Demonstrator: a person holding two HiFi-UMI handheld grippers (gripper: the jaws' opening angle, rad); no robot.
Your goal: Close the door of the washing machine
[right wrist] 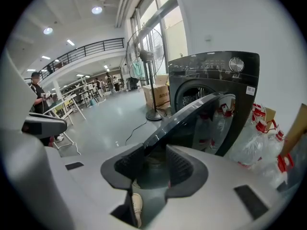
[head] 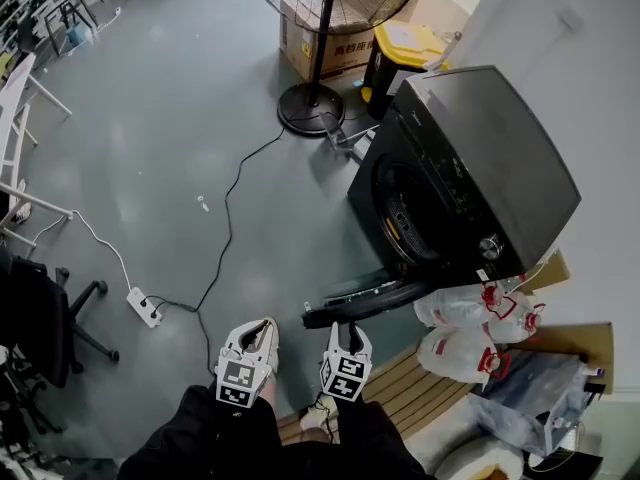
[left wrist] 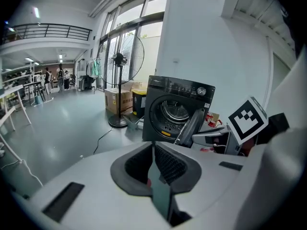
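Observation:
The dark front-loading washing machine (head: 480,168) stands at the right against the wall. Its round door (head: 365,303) hangs open and swings out towards me. My right gripper (head: 347,334) is just below the door's free edge, jaws open. In the right gripper view the door (right wrist: 201,119) fills the middle and its near edge lies right at the tips of my right gripper (right wrist: 156,150); I see no pad pressing on it. My left gripper (head: 262,330) is beside it to the left, shut and empty. From my left gripper (left wrist: 153,147) the machine (left wrist: 175,111) and door (left wrist: 192,124) are some way off.
A pedestal fan (head: 320,28), a cardboard box (head: 325,53) and a yellow-lidded bin (head: 400,46) stand behind the machine. A cable runs across the floor to a power strip (head: 145,306). Bagged water bottles (head: 470,328) and a wooden pallet (head: 420,388) lie right of the door. An office chair (head: 40,328) is at left.

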